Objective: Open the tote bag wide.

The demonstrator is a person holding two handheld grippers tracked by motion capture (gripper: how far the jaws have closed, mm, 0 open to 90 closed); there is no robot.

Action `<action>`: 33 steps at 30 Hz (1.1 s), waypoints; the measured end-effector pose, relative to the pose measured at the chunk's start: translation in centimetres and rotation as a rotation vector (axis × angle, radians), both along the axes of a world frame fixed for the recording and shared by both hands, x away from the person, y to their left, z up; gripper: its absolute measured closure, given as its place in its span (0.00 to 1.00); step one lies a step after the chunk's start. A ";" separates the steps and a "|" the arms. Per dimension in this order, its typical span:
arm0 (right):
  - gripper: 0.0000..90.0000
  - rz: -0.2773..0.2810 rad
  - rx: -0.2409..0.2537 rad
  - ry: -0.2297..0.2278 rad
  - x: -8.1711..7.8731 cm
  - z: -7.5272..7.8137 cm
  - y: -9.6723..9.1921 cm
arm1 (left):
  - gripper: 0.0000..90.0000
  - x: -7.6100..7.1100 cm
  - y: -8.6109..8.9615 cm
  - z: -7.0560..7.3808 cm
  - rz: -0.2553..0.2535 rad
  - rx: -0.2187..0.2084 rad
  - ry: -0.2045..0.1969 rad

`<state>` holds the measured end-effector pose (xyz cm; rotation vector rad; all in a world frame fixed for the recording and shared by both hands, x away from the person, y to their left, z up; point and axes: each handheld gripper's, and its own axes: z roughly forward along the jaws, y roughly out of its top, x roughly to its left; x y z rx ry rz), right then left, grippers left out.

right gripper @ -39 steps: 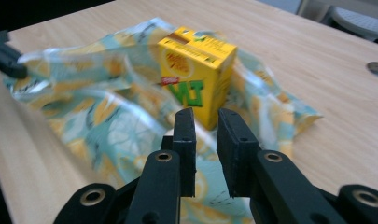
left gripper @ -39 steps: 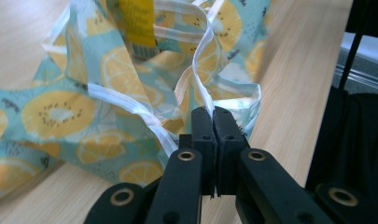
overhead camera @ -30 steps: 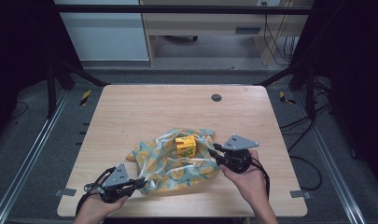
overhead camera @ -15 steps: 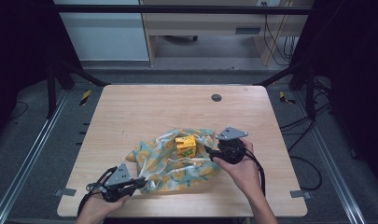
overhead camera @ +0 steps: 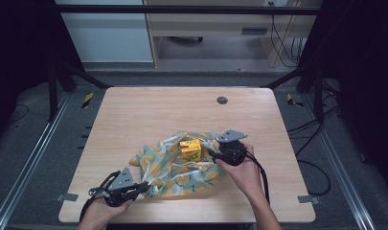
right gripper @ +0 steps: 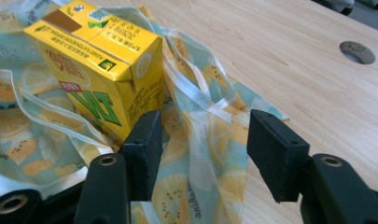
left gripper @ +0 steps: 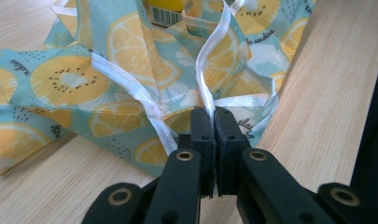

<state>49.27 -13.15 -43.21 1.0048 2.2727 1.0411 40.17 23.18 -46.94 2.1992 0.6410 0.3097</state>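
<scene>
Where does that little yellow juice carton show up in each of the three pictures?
High view: the yellow carton stands near the table's middle, on the lemon-print cloth.
Left gripper view: a sliver of the carton with its barcode peeks out at the top edge, behind cloth folds.
Right gripper view: the carton is large at upper left, beside the left jaw.
Shared landmark: the cloth's white ribbon trim.

Light-blue fabric cloth point(overhead camera: 182, 170) printed with yellow lemon slices and edged with white ribbon trim; lies crumpled and spread on the near half of the pale wooden table point(overhead camera: 148, 112), one near corner gathered into a pinched fold. Yellow cardboard drink carton point(overhead camera: 191, 150) with green lettering; stands on the middle of the cloth, slightly tilted.
</scene>
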 end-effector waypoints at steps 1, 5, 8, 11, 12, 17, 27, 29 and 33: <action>0.52 0.001 0.002 0.007 0.1 -0.4 0.2 | 0.98 0.0 0.0 0.0 0.001 0.006 -0.002; 0.50 -0.005 -0.003 0.024 0.2 -0.9 0.3 | 0.98 0.0 0.0 -0.1 0.004 0.008 0.000; 0.53 -0.005 -0.031 0.028 0.4 -1.4 0.4 | 0.98 0.0 -0.1 -0.2 0.001 0.015 -0.002; 0.60 0.005 -0.043 0.038 0.5 -1.5 0.5 | 0.98 0.0 -0.3 -0.3 -0.001 0.025 -0.004; 0.65 0.008 -0.050 0.039 0.6 -1.6 0.5 | 0.98 0.1 -0.3 -0.3 -0.001 0.027 -0.004; 0.82 0.015 -0.062 0.044 0.8 -1.8 0.5 | 0.98 0.1 -0.5 -0.4 -0.002 0.037 -0.005; 1.00 0.012 -0.010 0.035 1.8 -1.9 0.1 | 0.98 0.2 -0.5 -0.5 0.015 0.046 -0.016; 1.00 0.013 -0.005 0.016 2.0 -1.3 0.0 | 0.98 0.2 -0.6 -0.5 0.019 0.045 -0.023; 1.00 0.001 0.015 -0.012 2.8 -0.1 -0.2 | 0.98 0.4 -0.9 -0.4 0.022 0.036 -0.034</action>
